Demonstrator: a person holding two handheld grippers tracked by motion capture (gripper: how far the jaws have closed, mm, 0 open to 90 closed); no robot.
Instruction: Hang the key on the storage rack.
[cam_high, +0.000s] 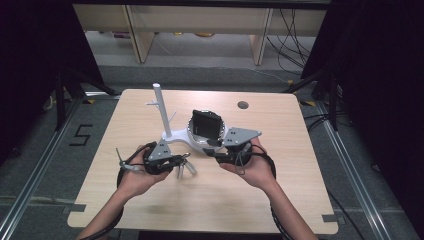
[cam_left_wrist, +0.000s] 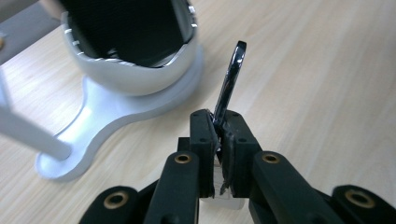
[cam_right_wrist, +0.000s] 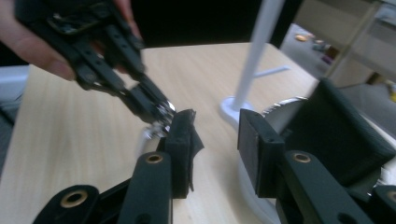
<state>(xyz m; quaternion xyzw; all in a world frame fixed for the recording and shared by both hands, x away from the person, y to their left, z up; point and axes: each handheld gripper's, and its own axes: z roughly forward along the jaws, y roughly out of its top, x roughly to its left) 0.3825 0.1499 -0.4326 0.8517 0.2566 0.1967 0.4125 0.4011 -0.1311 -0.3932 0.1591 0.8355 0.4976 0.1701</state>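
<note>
Near the bench middle, just at seven o'clock of the white stand: left tongs, clenched on a thin chrome ring-like piece, pads pressed tight on its lower end; piece tilted up out of the pads toward one o'clock in the left gripper view, its far end over bare wood, apart from the stand's base; same shiny piece glimpsed in the right gripper view, at the tips of the left tongs, just beside the right tongs' left pad, touching or not cannot be told; at four o'clock of the stand's cup: right tongs, released, nothing between the pads, wide gap showing wood and the stand's base; black cushion seated in the chrome-rimmed cup, seen close at upper left in the left gripper view; thin white pole upright at eleven o'clock of the cup, short pegs off its sides; each tool gripped in a bare hand, forearms entering from six o'clock; small dark hole in the bench toward one o'clock, well apart from everything.
</note>
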